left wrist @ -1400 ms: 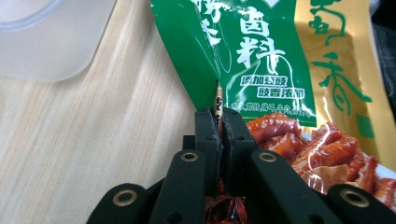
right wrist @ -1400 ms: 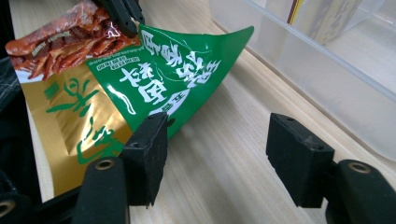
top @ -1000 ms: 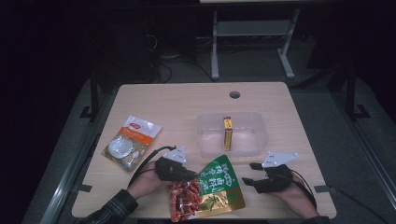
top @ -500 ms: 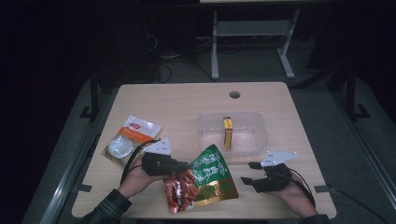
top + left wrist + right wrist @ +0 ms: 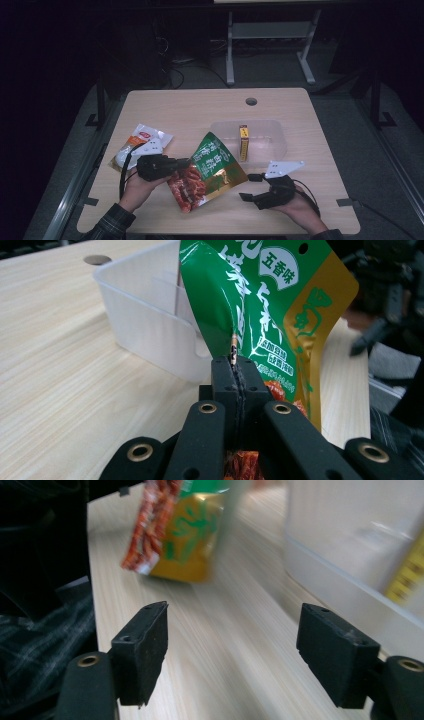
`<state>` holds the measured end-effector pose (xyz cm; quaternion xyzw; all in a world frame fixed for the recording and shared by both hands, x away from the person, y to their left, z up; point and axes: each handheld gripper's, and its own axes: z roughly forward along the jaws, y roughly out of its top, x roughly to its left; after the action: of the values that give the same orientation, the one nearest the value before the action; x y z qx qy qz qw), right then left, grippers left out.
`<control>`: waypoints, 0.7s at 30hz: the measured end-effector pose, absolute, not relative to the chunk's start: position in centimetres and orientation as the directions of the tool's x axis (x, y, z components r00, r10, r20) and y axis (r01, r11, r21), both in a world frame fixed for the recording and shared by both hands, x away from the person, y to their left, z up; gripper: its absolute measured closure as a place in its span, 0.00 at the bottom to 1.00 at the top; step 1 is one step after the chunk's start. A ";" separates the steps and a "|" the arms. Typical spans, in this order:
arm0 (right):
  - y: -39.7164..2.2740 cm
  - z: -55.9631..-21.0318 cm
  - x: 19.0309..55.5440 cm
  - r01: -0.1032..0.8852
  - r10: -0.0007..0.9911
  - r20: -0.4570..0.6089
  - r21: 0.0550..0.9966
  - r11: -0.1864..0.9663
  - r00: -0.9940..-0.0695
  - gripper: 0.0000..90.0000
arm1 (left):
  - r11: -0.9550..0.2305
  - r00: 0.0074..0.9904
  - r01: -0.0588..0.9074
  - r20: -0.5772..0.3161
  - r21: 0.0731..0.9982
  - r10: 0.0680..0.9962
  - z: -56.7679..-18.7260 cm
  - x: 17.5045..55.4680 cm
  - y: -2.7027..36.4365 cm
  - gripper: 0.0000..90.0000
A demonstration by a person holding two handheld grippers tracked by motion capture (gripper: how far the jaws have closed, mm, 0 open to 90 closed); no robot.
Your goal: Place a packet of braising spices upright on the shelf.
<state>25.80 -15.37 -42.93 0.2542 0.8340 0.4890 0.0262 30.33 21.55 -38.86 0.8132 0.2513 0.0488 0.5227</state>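
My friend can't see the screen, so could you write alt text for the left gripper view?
Shut black left gripper pinches the edge of a green and gold snack bag, holding it upright over a light wooden table. Behind the bag stands a clear plastic bin.

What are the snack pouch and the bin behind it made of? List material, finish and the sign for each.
Snack pouch: looks like glossy printed plastic film, perhaps foil-lined; it shines, creases, and its thin edge sits pinched in the left gripper.
Bin: apparently rigid translucent plastic, frosted finish; the yellow box inside shows through its wall.
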 end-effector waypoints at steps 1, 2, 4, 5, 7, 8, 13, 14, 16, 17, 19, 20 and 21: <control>-14.8 -42.9 25.8 0.398 0.450 0.204 0.829 0.393 -0.869 0.28 | -0.310 0.864 0.361 -0.191 0.880 0.466 -38.8 30.3 21.5 0.99; -14.4 -42.9 25.9 0.398 0.454 0.202 0.830 0.390 -0.868 0.28 | -0.300 0.862 0.361 -0.193 0.883 0.469 -38.8 30.3 21.6 0.99; -13.6 -43.1 26.0 0.406 0.471 0.204 0.832 0.379 -0.858 0.29 | -0.291 0.861 0.354 -0.188 0.889 0.473 -38.7 30.3 21.6 0.99; -13.3 -43.0 26.1 0.414 0.477 0.212 0.831 0.371 -0.853 0.31 | -0.283 0.859 0.350 -0.186 0.893 0.477 -38.7 30.2 21.6 0.99; -13.0 -42.9 26.4 0.416 0.480 0.227 0.845 0.336 -0.847 0.34 | -0.264 0.853 0.347 -0.185 0.900 0.489 -38.6 30.1 21.5 0.99; -12.8 -42.9 26.5 0.423 0.477 0.245 0.850 0.314 -0.844 0.35 | -0.256 0.850 0.345 -0.185 0.903 0.493 -38.6 30.1 21.4 0.99; -12.2 -42.9 27.6 0.436 0.466 0.298 0.872 0.222 -0.833 0.48 | -0.241 0.852 0.342 -0.192 0.908 0.487 -38.6 30.0 20.9 0.99; -12.0 -42.9 27.7 0.439 0.459 0.310 0.875 0.203 -0.832 0.52 | -0.233 0.852 0.344 -0.199 0.910 0.485 -38.6 29.9 20.7 0.99; -11.7 -42.9 27.9 0.435 0.456 0.319 0.884 0.173 -0.831 0.57 | -0.230 0.852 0.339 -0.194 0.912 0.486 -38.6 29.9 20.6 0.99; -11.6 -43.0 28.0 0.433 0.448 0.324 0.886 0.166 -0.833 0.60 | -0.227 0.852 0.340 -0.197 0.913 0.485 -38.6 29.9 20.6 0.99; -11.4 -43.0 28.2 0.442 0.432 0.344 0.885 0.148 -0.834 0.64 | -0.223 0.852 0.338 -0.196 0.914 0.486 -38.6 29.8 20.5 0.99; -11.3 -43.1 28.2 0.445 0.430 0.349 0.884 0.144 -0.833 0.66 | -0.222 0.851 0.337 -0.195 0.915 0.488 -38.7 29.8 20.5 0.99; -11.3 -43.1 28.3 0.448 0.427 0.354 0.883 0.142 -0.832 0.68 | -0.216 0.850 0.337 -0.198 0.916 0.489 -38.7 29.8 20.6 0.99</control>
<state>28.27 -11.31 -43.10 0.2895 0.7555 0.5877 -0.0089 29.77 20.55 -38.68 0.7768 0.2660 0.0669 0.5668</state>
